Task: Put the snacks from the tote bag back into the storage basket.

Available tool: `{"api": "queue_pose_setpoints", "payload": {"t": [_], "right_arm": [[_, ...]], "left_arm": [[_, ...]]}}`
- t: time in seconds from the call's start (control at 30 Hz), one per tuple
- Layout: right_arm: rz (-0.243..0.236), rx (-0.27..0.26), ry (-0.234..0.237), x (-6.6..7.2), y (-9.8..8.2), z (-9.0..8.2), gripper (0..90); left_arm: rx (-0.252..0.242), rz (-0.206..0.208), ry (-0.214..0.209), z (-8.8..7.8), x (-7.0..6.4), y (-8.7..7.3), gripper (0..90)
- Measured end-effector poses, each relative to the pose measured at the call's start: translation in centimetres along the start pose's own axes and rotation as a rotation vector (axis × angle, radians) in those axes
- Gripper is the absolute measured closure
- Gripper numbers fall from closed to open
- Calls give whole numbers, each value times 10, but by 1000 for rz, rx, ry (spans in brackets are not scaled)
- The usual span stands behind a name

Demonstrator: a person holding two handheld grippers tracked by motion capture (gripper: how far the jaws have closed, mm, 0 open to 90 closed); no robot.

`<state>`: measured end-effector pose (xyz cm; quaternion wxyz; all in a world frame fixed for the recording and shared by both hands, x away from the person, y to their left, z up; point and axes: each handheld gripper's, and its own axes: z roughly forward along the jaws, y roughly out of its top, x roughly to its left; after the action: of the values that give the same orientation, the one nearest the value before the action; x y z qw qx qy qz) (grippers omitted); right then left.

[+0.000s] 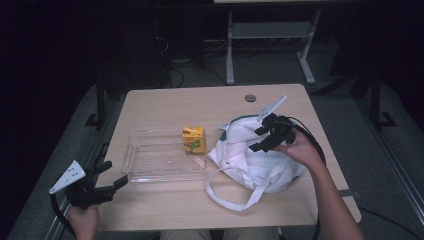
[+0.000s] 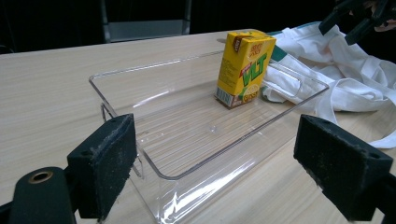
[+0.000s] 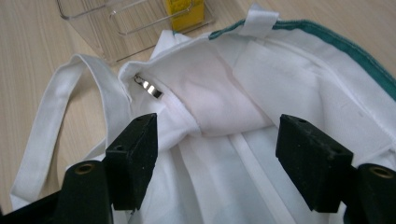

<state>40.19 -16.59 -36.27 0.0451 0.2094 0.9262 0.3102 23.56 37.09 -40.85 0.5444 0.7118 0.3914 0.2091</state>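
High view: white cloth bag [image 1: 255,155] lies slumped on the right half of the table [image 1: 165,102], one loop handle [image 1: 227,192] trailing toward the near edge. Right gripper [image 1: 265,136] hovers over the bag's mouth, jaws spread, nothing between them. Left gripper [image 1: 107,180] sits at the near left corner, jaws likewise apart and empty, just short of the clear tray [image 1: 150,167]. Yellow drink carton [image 1: 193,140] stands upright in the tray's far right corner, close beside the bag.

Right gripper view: jaws straddle a folded hem inside the bag opening [image 3: 219,107]; metal clip [image 3: 150,87] to the left.

Judgement: step in hand is reaching into the bag, probably for another item to go in the tray. Opening is collapsed, so lift or part the top layer first; avoid pinching cloth alone. Left gripper could steady the rim.
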Motion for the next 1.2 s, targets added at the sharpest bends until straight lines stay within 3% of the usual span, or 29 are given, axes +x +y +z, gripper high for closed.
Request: {"api": "queue_pose_setpoints", "payload": {"t": [1.2], "right_arm": [[105, -31, -19, 12, -58, -20, 295]], "left_arm": [[8, 8, -1, 1, -1, 0, 127]]}}
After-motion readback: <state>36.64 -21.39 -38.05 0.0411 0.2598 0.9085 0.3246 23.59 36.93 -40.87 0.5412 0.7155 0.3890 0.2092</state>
